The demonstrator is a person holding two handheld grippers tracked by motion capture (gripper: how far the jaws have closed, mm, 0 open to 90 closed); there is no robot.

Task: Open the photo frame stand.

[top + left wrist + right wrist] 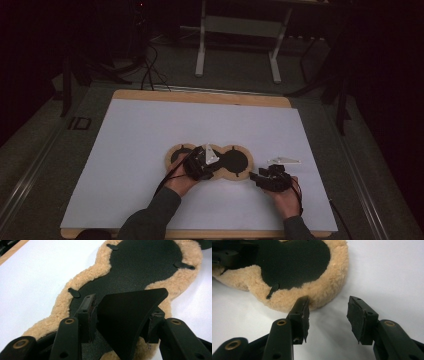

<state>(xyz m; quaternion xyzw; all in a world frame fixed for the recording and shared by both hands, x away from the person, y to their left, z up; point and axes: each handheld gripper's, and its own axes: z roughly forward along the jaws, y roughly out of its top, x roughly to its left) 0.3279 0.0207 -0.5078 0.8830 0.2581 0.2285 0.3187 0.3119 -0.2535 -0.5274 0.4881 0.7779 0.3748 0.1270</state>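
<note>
Nearest me, my right gripper [328, 315] has its jaws standing well apart with nothing between them, only white table [387, 270] beneath; its left pad sits just beside the fleecy rim of the tan pad [332, 287]. My left gripper [122, 320] is partly open around a flat black triangular piece [127, 322]; both pads appear to press against its edges. That piece hangs above the tan pad's black centre [145, 267]. From the high view, the tan pad [240, 174] lies on the white table, in its near half, between my two hands.
</note>
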